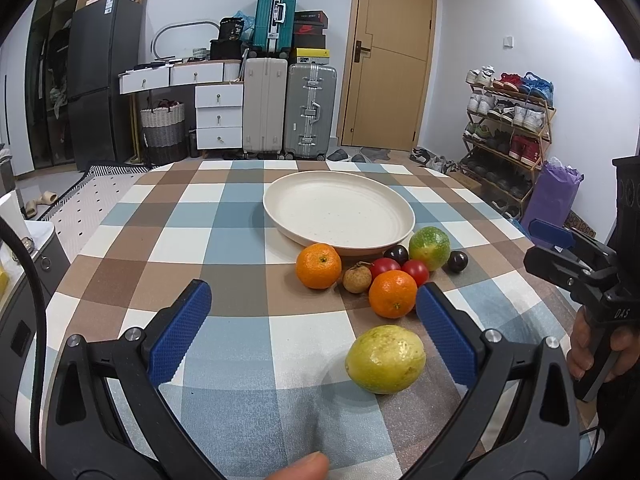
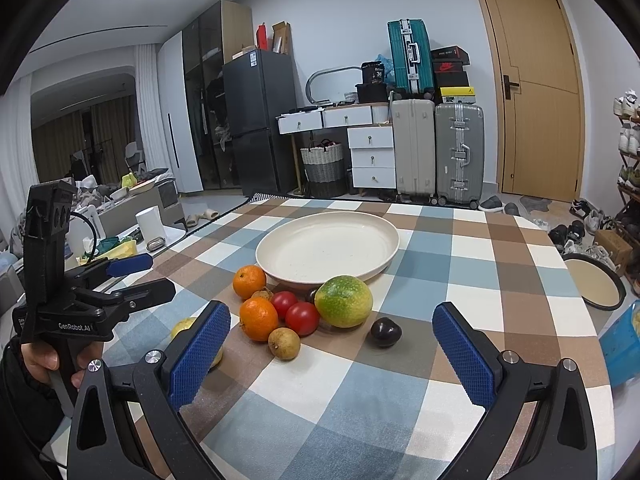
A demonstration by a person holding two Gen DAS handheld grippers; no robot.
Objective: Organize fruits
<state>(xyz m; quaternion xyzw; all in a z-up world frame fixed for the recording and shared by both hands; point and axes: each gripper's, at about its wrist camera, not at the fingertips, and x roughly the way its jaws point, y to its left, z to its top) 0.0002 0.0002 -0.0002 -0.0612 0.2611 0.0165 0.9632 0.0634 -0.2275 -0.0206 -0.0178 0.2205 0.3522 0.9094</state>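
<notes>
a cream plate [image 1: 340, 210] sits empty at the far middle of the checked worktop [image 1: 224, 240], and the fruit crowds its near rim: two mandarins [image 1: 319, 266], two red tomatoes [image 1: 384, 268], a brown longan [image 1: 357, 278], two dark plums [image 1: 457, 261] and a green-orange passion fruit [image 1: 429, 248], most of them touching. a yellow-green lemon-like fruit [image 1: 386, 359] lies apart, nearer, just inside the right finger of the left tongs [image 1: 312, 320], which are released and grasp nothing. the right tongs [image 2: 332, 344] are likewise spread wide and empty, low over the worktop, with one plum [image 2: 385, 332] and the longan [image 2: 284, 344] lying beyond their tips.

behind stand a dark fridge [image 2: 256, 120], white drawers [image 2: 372, 156], a teal suitcase [image 2: 410, 58] stacked over two pale ones, a wooden door [image 2: 536, 92] and a shoe rack [image 1: 508, 136] (right side). the left tongs' body reads "GenRobot.AI" [image 2: 75, 326].
</notes>
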